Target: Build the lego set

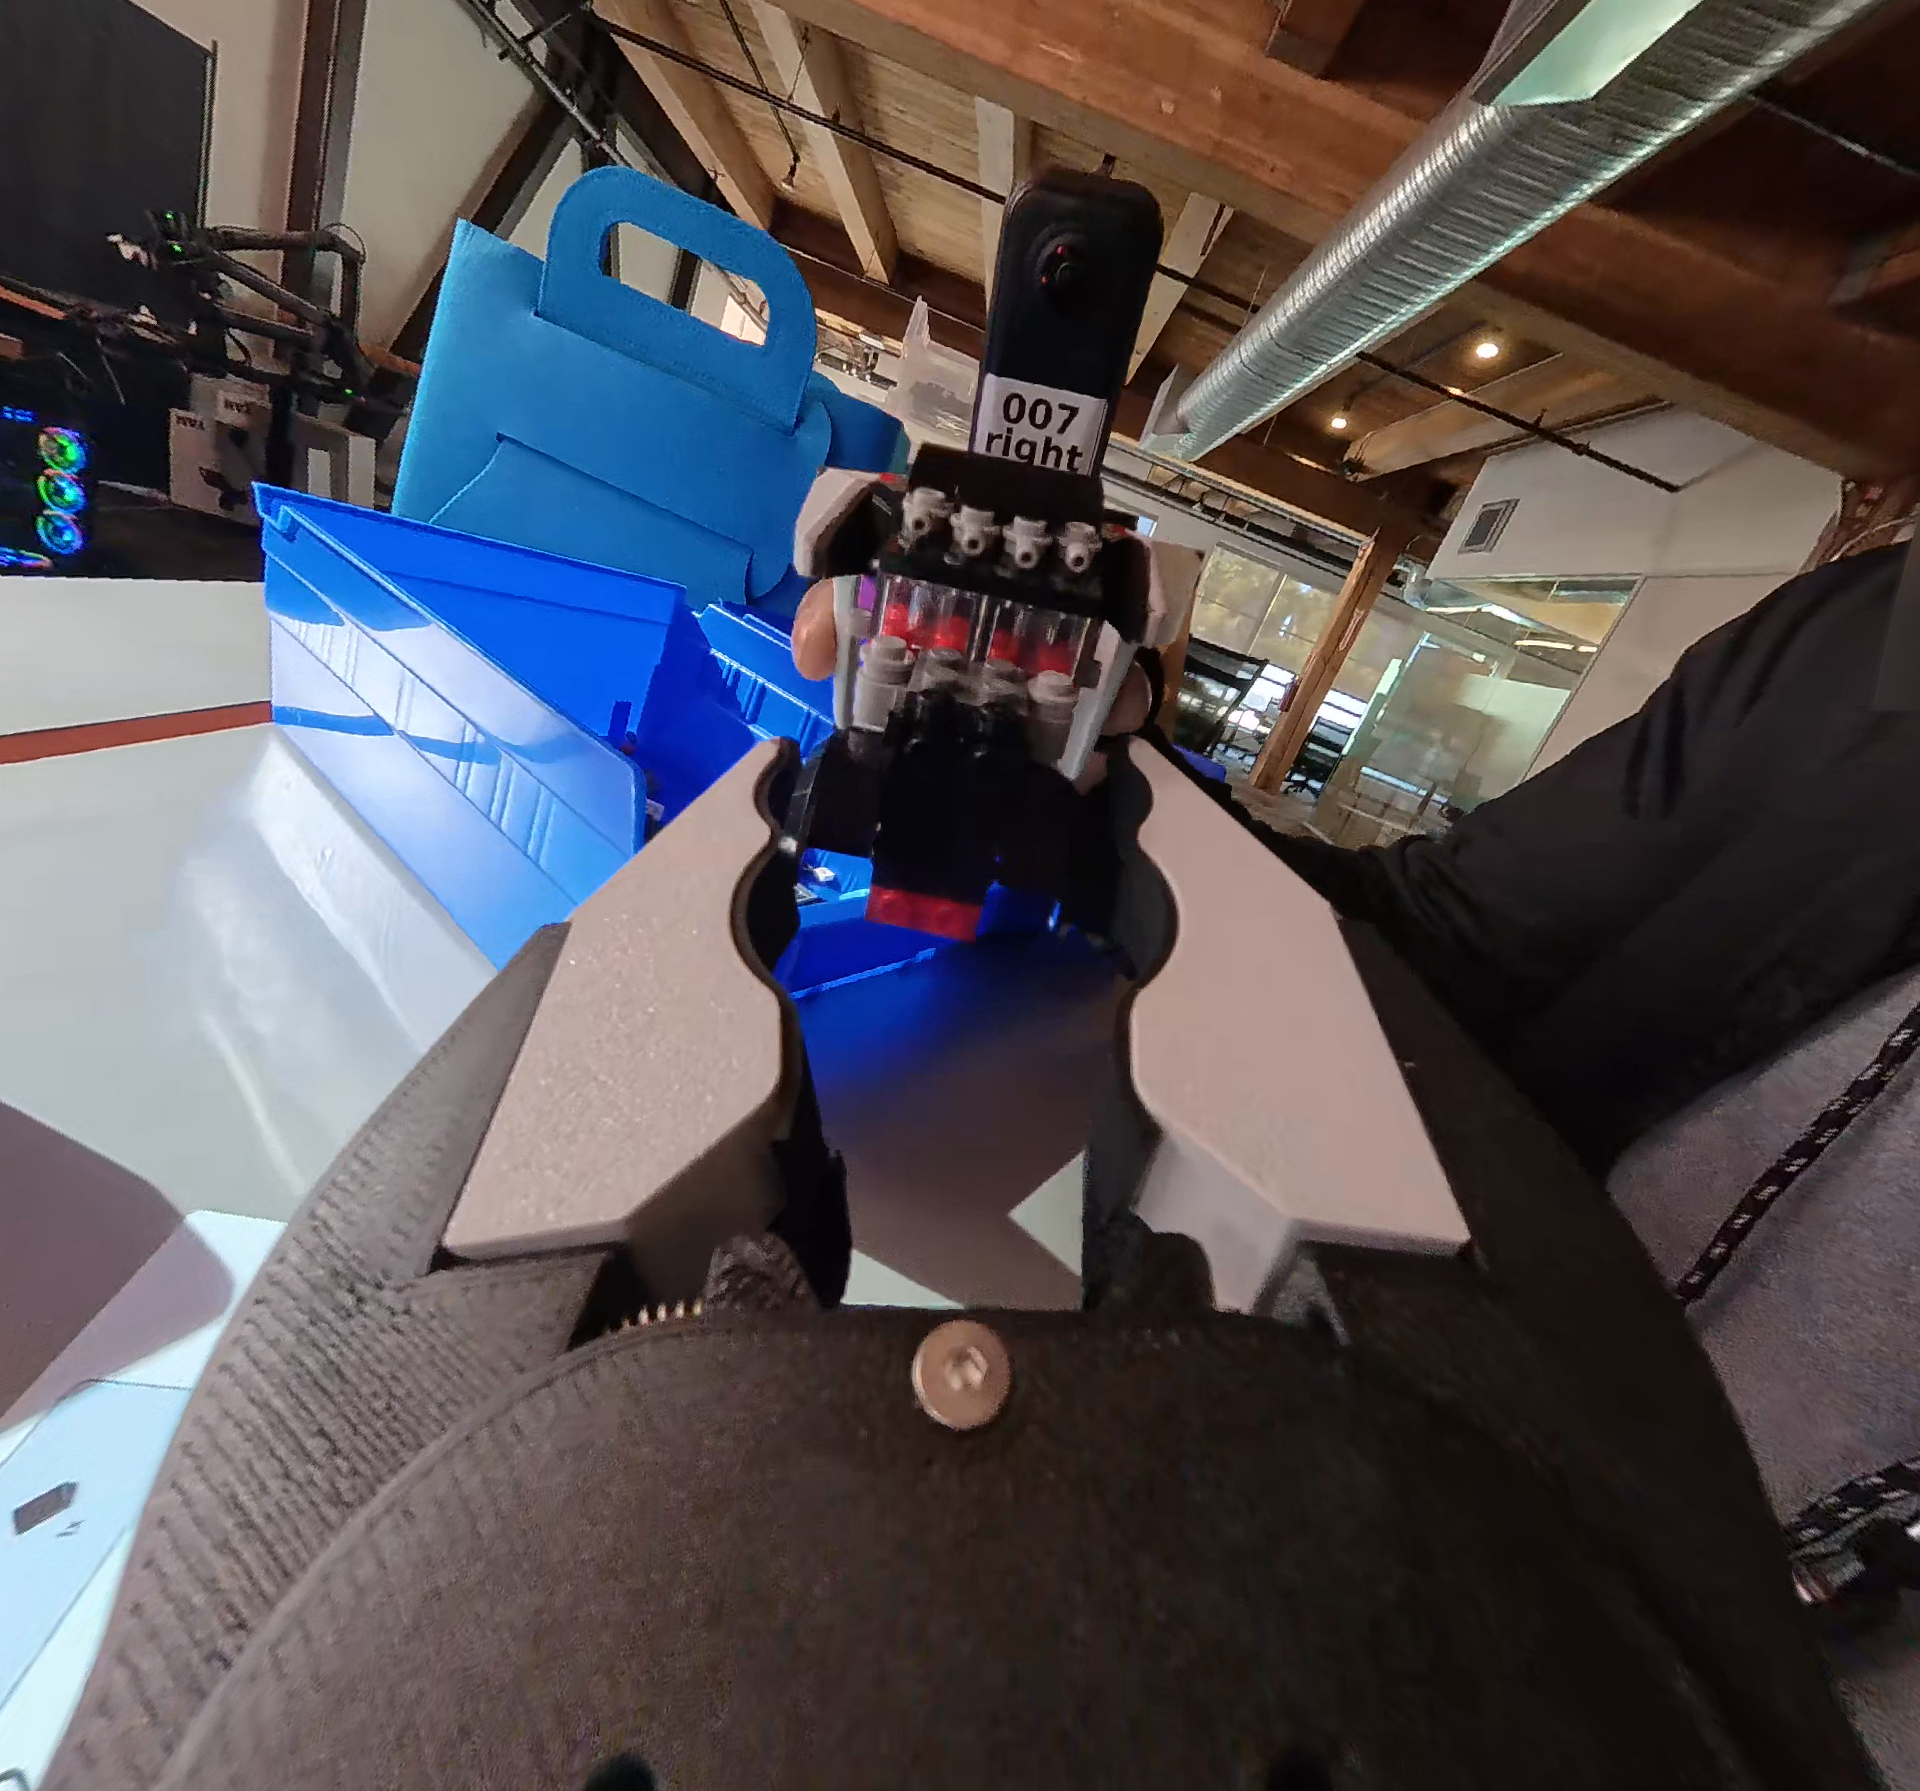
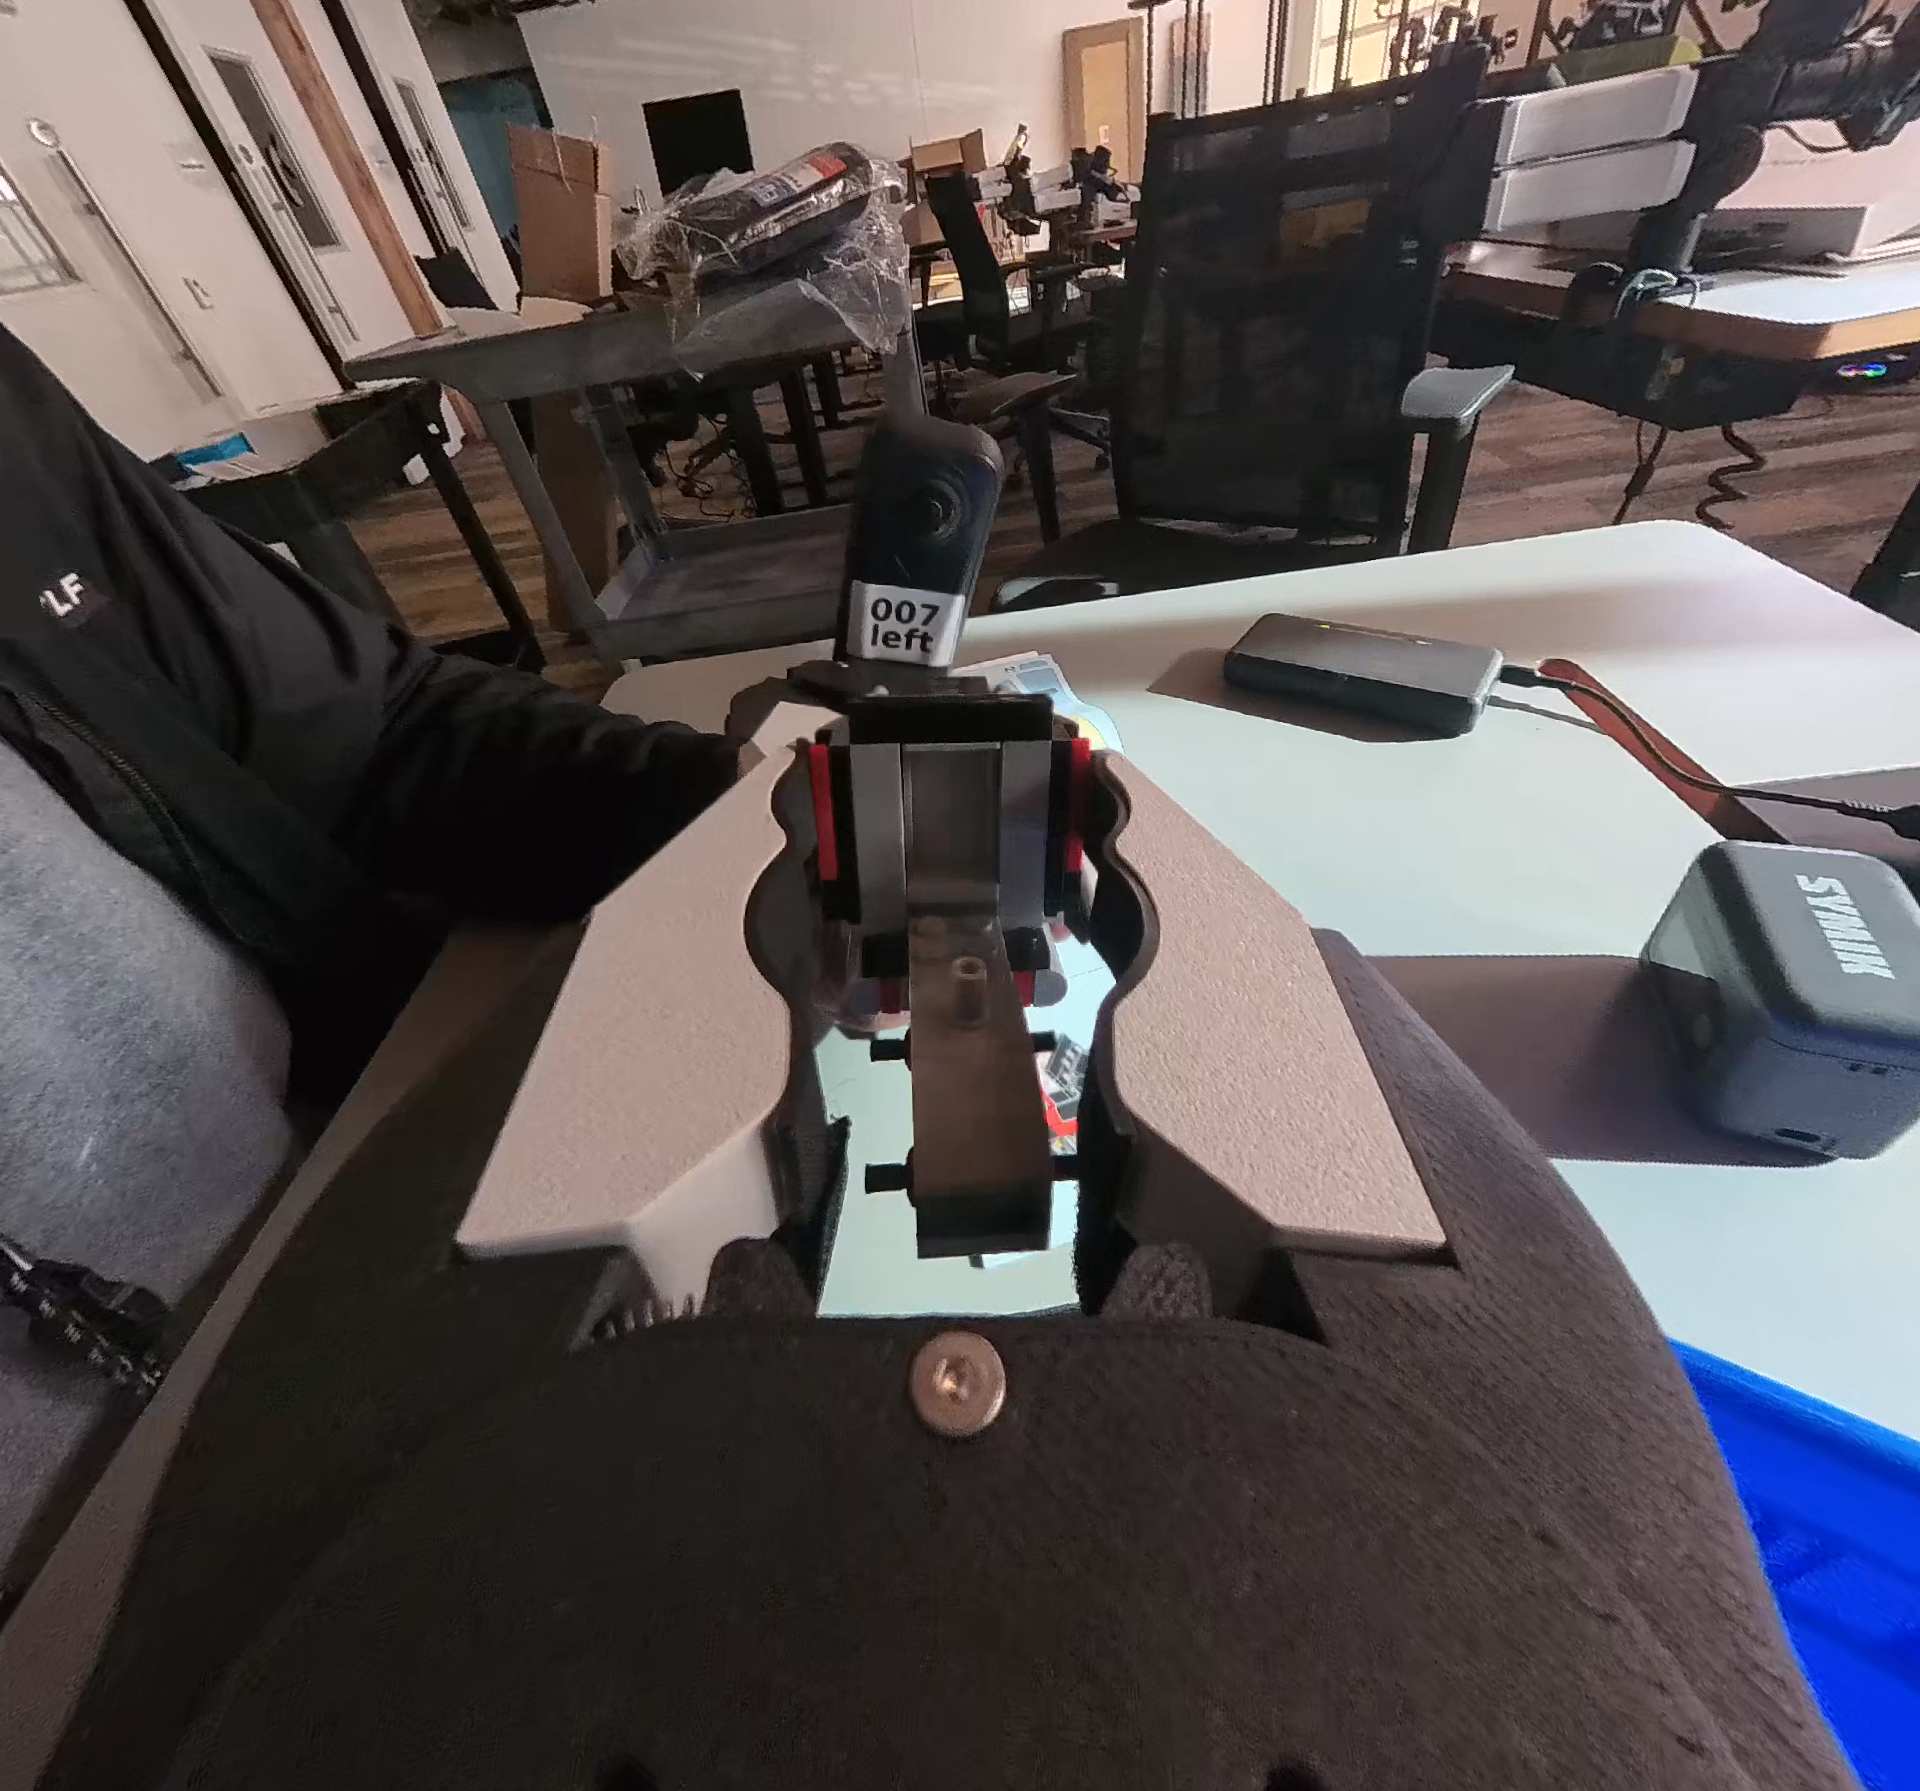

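A partly built lego model (image 1: 961, 702), black and grey with red and clear parts, is held in the air between both grippers. My left gripper (image 1: 951, 770) has its fingertips against the model's lower black part, and a red brick (image 1: 923, 910) hangs between its fingers. My right gripper (image 2: 951, 765) is shut on the wide end of the model (image 2: 951, 806), which has red stripes. A grey beam (image 2: 971, 1097) runs back between its fingers. Each view shows the other gripper facing it from behind the model.
Blue plastic bins (image 1: 447, 702) and a blue felt bag (image 1: 634, 411) stand on the white table (image 1: 208, 858) behind the model. A black power bank (image 2: 1361, 687) with a cable and a grey case (image 2: 1787, 993) lie to the right. A person's black sleeve (image 2: 416, 785) is alongside.
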